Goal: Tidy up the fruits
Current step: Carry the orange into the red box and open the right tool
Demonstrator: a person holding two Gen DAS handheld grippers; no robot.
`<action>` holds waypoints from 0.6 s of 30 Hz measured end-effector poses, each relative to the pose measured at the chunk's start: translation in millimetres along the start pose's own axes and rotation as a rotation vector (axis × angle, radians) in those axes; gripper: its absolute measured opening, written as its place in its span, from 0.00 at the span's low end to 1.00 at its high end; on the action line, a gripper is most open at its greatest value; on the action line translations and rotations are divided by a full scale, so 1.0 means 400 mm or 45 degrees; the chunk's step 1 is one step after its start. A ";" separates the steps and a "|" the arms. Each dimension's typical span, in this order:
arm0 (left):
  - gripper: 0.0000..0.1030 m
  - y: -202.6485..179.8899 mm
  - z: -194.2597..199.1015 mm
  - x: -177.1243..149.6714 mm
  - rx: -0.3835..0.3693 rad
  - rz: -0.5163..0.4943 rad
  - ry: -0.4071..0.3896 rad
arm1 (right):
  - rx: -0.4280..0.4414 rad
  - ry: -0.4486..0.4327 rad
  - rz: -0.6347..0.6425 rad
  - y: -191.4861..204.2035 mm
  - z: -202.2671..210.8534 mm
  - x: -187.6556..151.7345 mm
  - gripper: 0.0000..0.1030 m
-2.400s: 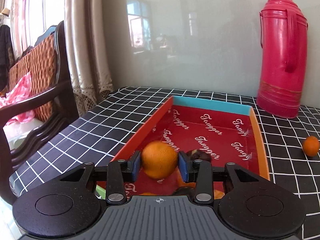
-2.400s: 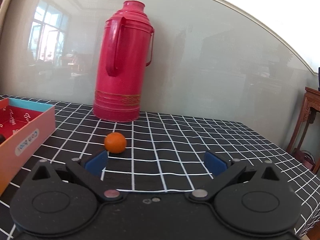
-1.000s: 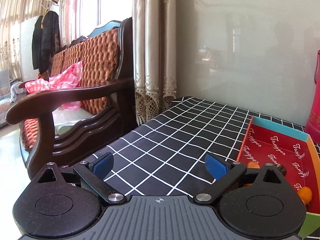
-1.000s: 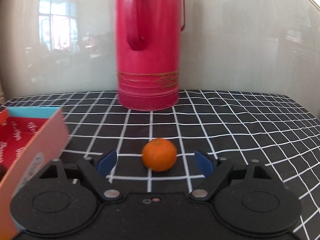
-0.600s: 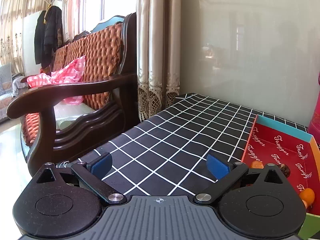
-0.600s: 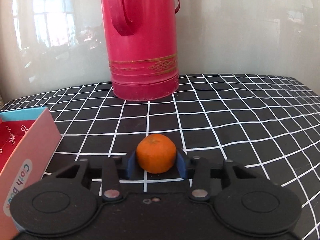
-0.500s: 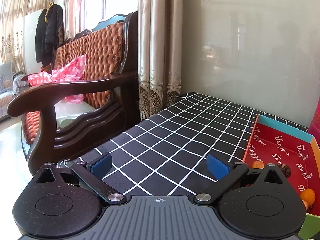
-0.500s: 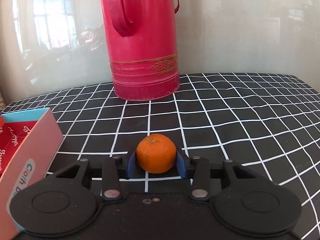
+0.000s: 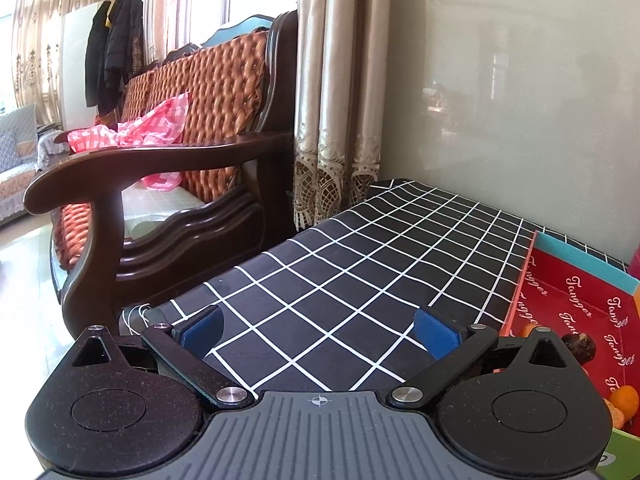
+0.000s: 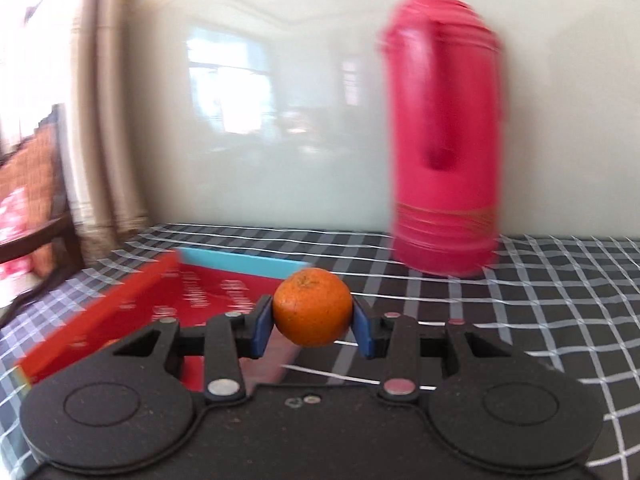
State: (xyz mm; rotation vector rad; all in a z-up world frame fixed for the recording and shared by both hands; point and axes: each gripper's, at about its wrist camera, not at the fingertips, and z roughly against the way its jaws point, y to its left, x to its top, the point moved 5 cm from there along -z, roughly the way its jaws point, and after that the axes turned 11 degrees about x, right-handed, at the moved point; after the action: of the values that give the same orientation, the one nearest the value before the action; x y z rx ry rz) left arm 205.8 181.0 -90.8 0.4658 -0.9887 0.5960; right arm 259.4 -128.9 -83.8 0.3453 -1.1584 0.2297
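Orange (image 10: 313, 307), just lifted off the table (image 10: 560, 300), sits clamped in the right claw (image 10: 313, 326), box (image 10: 120, 308) ahead-left, ready for dropping in. Left claw (image 9: 318, 330) stays spread, empty.

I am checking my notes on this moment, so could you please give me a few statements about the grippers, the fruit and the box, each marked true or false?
1. The right gripper is shut on a tangerine. True.
2. The left gripper holds a fruit. False: it is open and holds nothing.
3. The red thermos lies on its side. False: it stands upright on the checked tablecloth.
4. The box already holds fruit. True.
5. The tangerine rests on the cloth. False: it is held in the air.
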 end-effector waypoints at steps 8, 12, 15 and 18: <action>0.98 0.016 -0.008 -0.002 0.018 0.006 0.009 | 0.130 0.116 0.180 0.122 -0.052 -0.017 0.32; 0.98 0.015 -0.007 -0.002 0.013 0.006 0.009 | 0.116 0.156 0.248 0.147 -0.062 -0.026 0.33; 0.99 0.011 -0.004 -0.001 0.008 0.000 0.003 | 0.080 0.147 0.266 0.149 -0.056 -0.034 0.38; 0.99 0.008 -0.001 -0.001 0.007 -0.003 -0.003 | 0.060 0.108 0.249 0.140 -0.040 -0.024 0.49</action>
State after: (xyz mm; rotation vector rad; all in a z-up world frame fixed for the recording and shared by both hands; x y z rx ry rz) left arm 203.7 183.5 -90.9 0.4729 -0.9884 0.5963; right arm 249.8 -71.1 -90.1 0.2615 -1.1048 0.4397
